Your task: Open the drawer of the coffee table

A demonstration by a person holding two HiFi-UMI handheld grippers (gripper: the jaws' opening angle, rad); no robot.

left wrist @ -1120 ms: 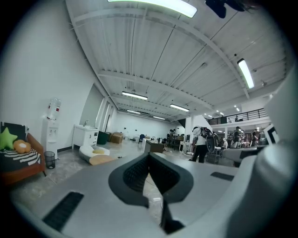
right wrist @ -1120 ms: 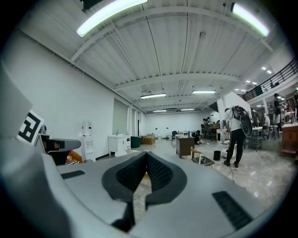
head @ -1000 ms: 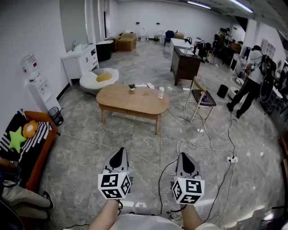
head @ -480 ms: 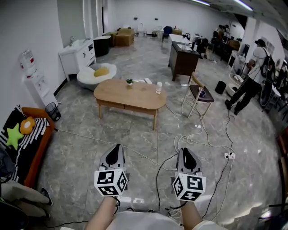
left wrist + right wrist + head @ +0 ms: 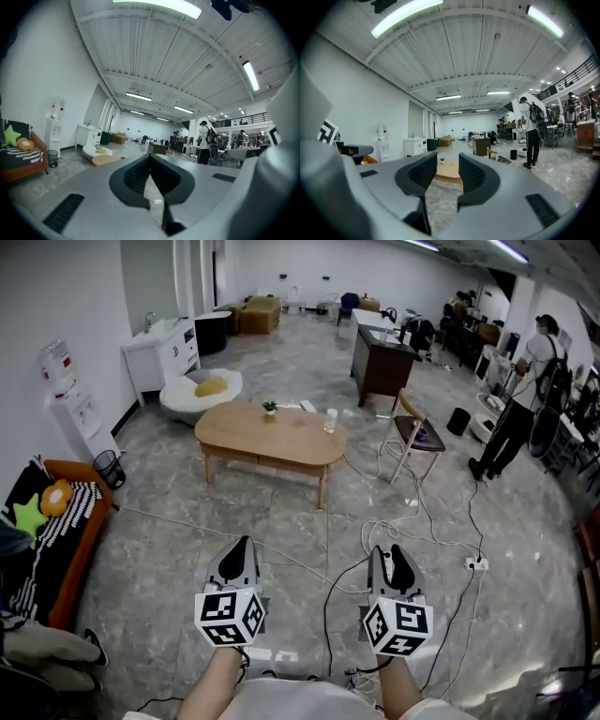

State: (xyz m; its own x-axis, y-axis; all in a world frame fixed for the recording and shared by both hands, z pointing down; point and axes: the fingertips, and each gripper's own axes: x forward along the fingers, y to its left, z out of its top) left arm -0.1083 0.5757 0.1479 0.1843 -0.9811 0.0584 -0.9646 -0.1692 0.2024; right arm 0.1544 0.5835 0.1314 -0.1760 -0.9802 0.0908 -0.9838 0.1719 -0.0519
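A: What sort of room is it?

B: A long, open hall with white walls and a grey stone-tile floor [image 5: 281, 521]. An orange sofa [image 5: 66, 540] stands at the left wall, with a water dispenser [image 5: 70, 395] and a white sink cabinet [image 5: 164, 351] farther along it. A dark desk [image 5: 382, 364] stands toward the back, and a person [image 5: 527, 395] stands at the right.

A: And the coffee table?

B: The coffee table [image 5: 270, 435], an oval wooden one, stands mid-floor, well ahead of both grippers. A round white seat [image 5: 199, 395] lies behind it, and a wooden chair [image 5: 412, 439] is just to its right. Its drawer is too small to make out from here.

A: Anything on top?

B: A small potted plant [image 5: 270, 409] and a glass [image 5: 330, 420], apart from each other. Black and white cables [image 5: 403, 531] trail over the floor between the table and the grippers.

A: How do the grippers stand?

B: Both are held level, low in the head view, pointing toward the table and well apart from it. The left gripper [image 5: 246, 545] has its jaws together, with nothing in them. The right gripper [image 5: 393, 552] is opening. Its fingers [image 5: 476, 176] stand apart with nothing between them, and in the right gripper view the table shows far off through the gap.
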